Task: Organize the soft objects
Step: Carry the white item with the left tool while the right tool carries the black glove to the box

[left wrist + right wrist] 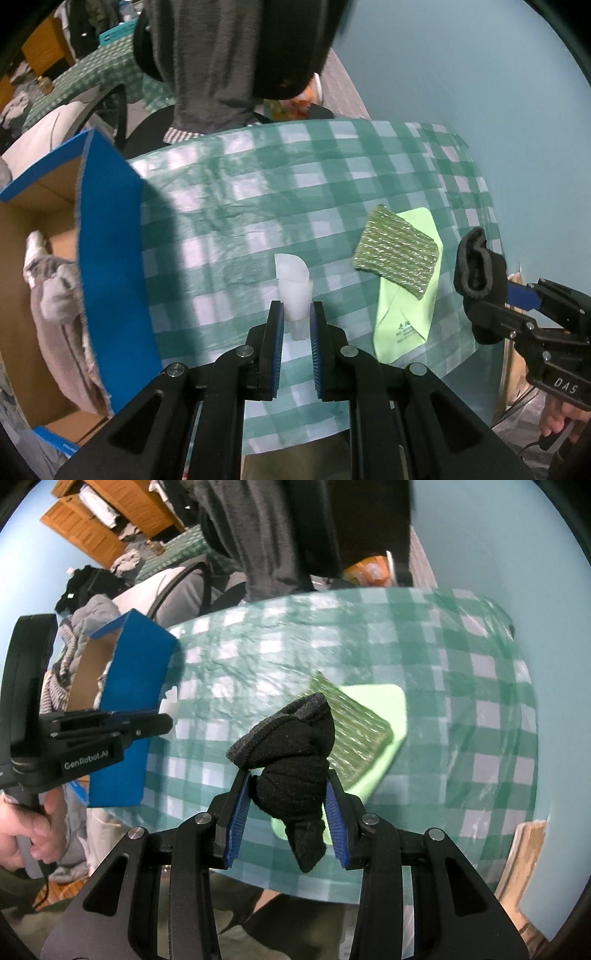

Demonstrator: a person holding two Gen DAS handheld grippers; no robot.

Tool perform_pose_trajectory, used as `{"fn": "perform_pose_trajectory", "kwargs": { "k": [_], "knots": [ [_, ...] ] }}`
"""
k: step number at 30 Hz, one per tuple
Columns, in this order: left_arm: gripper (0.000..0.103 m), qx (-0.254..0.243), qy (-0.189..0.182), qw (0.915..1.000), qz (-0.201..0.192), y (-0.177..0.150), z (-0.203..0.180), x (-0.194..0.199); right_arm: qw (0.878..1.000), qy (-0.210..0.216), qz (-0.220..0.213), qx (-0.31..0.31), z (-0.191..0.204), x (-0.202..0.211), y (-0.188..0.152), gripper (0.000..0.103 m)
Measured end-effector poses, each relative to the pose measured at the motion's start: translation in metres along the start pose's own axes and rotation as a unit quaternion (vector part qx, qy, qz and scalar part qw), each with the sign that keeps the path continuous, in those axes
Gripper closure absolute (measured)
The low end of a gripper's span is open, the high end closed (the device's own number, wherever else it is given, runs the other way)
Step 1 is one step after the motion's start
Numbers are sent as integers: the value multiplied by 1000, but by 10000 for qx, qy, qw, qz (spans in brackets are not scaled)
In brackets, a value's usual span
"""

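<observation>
At your nine o'clock in the left wrist view stands the blue cardboard box (107, 266), its flaps up, with grey and pinkish cloth (55, 295) heaped inside on the checked tablecloth (229, 192). Dead ahead at twelve o'clock, your left gripper (297, 317) has its jaws a little apart around the white folded piece (293, 291), which lies on the tablecloth; whether the pads touch it you cannot tell. Toward two o'clock the green ribbed sponge cloth (397, 249) lies on top of the light green cloth (406, 306), both flat on the table. At three o'clock your right gripper (498, 295) is clamped on the black sock (478, 266), held up off the table. From the right wrist view, the black sock (291, 760) sits bunched between the blue pads (236, 812), with the sponge cloth just behind it at one o'clock and the box at ten o'clock.
</observation>
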State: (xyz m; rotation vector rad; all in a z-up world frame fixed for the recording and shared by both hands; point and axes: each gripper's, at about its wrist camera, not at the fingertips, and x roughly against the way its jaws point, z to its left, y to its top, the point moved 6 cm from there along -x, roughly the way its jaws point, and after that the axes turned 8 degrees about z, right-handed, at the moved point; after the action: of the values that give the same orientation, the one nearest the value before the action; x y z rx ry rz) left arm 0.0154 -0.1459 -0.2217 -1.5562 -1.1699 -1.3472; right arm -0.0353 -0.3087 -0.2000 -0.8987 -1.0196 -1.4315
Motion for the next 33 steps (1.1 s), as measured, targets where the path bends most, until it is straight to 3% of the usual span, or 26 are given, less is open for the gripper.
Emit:
{"fn": "perform_pose_trajectory", "kwargs": {
  "k": [15, 33],
  "knots": [
    [89, 321, -13, 9988, -363, -22, 44, 46, 9982, 81, -73, 584, 72, -1, 30, 64],
    [90, 932, -40, 9939, -590, -53, 102, 74, 9917, 258, 12, 1258, 153, -15, 51, 64]
  ]
}}
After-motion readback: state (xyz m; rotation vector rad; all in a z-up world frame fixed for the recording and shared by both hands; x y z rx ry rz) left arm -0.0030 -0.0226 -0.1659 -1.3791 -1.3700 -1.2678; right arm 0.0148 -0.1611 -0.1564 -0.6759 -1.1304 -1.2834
